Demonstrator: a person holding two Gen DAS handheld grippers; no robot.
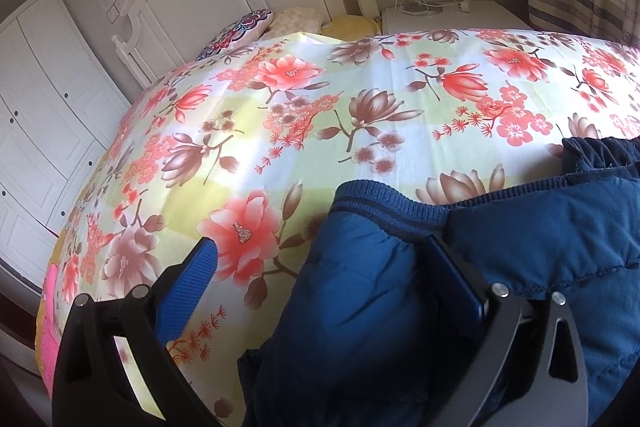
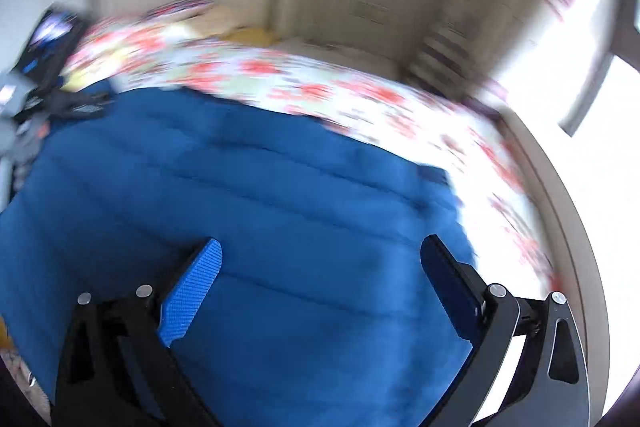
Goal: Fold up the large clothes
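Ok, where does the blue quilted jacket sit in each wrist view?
Left wrist view: the blue quilted jacket fills the lower right, its ribbed hem towards the middle.
Right wrist view: it covers the lower left and centre, blurred.
Shared landmark: the floral bedsheet lying under it.

Blurred view: right gripper (image 2: 320, 259) spread wide above blue quilted jacket (image 2: 248, 187), apparently empty.

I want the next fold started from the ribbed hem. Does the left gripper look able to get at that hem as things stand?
Probably yes. The left gripper stands open over the blue padded jacket, and the ribbed hem lies just ahead of its fingertips on the floral bedspread, with nothing over it.
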